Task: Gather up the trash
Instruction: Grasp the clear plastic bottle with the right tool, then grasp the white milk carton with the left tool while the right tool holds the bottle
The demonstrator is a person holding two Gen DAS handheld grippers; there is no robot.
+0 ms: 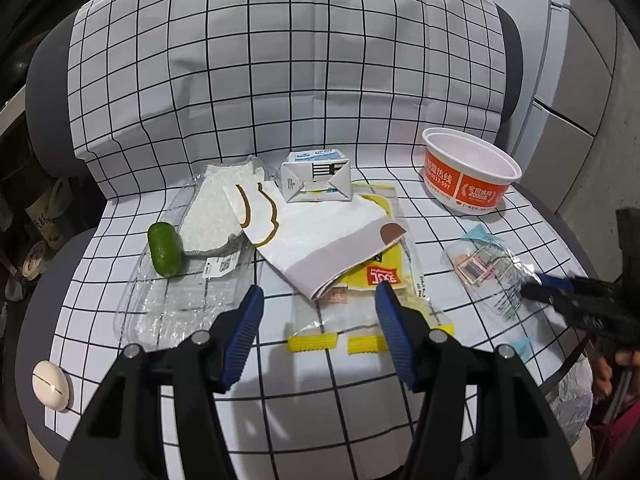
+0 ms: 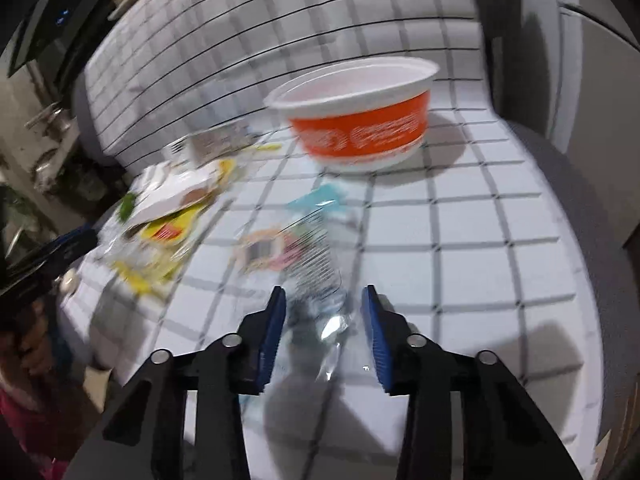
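The clear plastic wrapper [image 2: 316,280] lies on the checked cloth [image 2: 480,240] just in front of the orange bowl [image 2: 360,128], its long axis running between the right gripper [image 2: 324,300]'s half-open jaws, not yet pinched.

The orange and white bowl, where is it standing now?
The orange and white bowl stands upright at the far right of the checked cloth in the left wrist view, right of the small milk carton and behind the clear wrapper.
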